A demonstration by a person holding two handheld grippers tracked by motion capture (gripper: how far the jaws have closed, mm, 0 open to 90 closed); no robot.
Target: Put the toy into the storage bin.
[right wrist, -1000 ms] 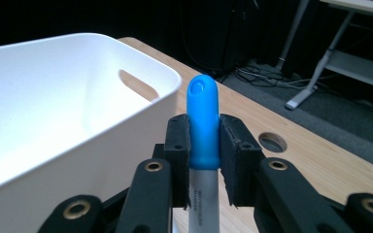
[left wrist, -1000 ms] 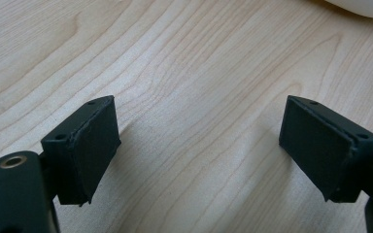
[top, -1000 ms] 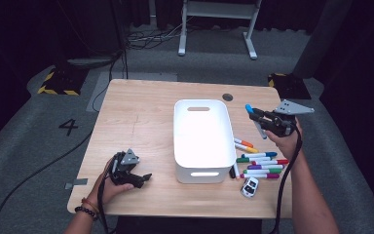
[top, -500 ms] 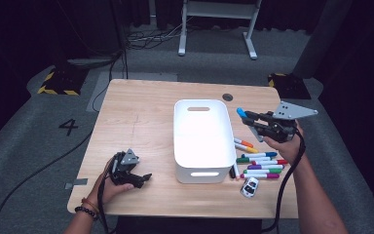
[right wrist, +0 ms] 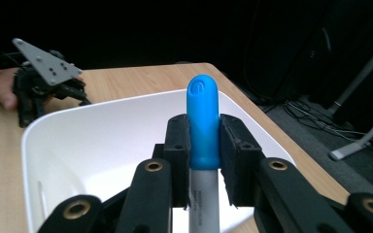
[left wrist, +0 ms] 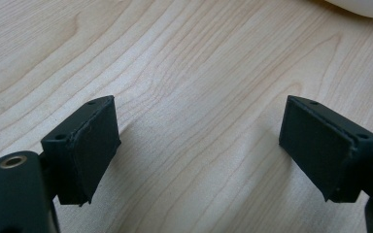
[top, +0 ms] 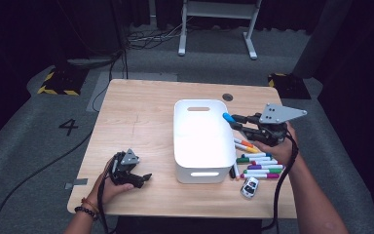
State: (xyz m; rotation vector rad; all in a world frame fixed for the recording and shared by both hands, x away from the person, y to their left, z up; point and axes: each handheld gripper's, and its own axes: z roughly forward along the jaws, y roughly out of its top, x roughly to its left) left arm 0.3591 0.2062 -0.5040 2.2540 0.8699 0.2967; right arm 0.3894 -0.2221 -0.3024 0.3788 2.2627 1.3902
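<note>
Blue-capped marker (right wrist: 203, 145) is clamped in the right gripper (top: 238, 123), which has moved left to the right rim of the white bin (top: 185, 146). Left gripper (top: 137, 179) rests wide open at near left, unmoved.

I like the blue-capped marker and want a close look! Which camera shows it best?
The right gripper view: the white marker with the blue cap stands close and sharp, clamped in the right gripper over the white plastic bin. The high view shows a tiny blue tip.
</note>
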